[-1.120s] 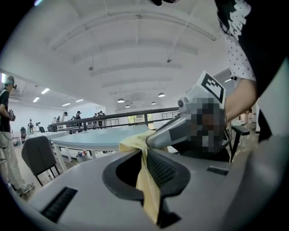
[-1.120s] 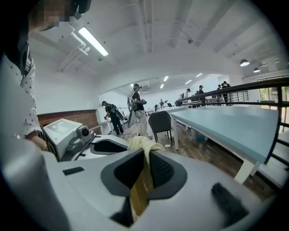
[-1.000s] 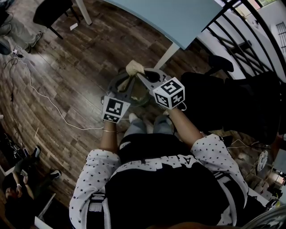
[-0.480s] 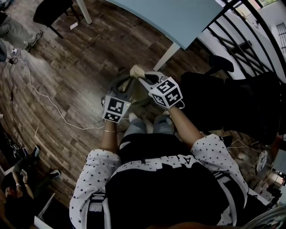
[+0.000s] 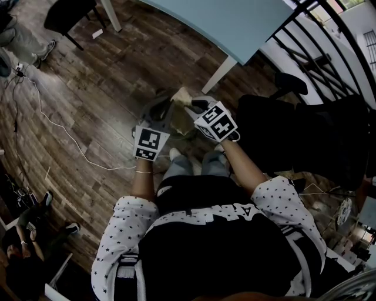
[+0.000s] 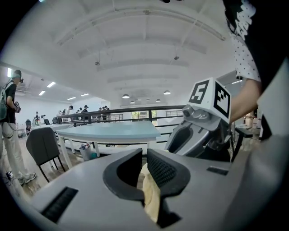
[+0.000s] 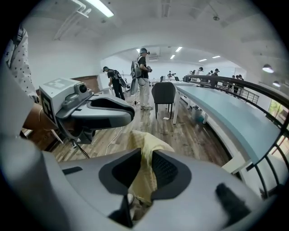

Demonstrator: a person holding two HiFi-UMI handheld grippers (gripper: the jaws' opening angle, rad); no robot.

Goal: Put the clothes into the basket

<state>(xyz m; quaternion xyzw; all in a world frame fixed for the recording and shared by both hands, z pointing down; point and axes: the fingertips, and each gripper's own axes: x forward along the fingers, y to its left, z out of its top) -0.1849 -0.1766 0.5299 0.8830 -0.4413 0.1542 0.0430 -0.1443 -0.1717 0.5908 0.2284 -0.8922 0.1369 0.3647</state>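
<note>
A pale yellow cloth hangs between my two grippers above a round grey basket on the wooden floor, which the grippers mostly hide. My left gripper is shut on one edge of the cloth, pinched between its pads. My right gripper points down. Its jaws have just been opening, and the cloth still lies between them, draped over one tip and no longer squeezed. Each gripper shows in the other's view, close alongside.
A blue-topped table with a white leg stands just beyond the basket. A black chair is at the far left, and a white cable runs across the floor. A black railing and dark furniture close off the right.
My right gripper has sunk and tipped downward, and the cloth has come down with it toward the basket. The left gripper has stayed put.
</note>
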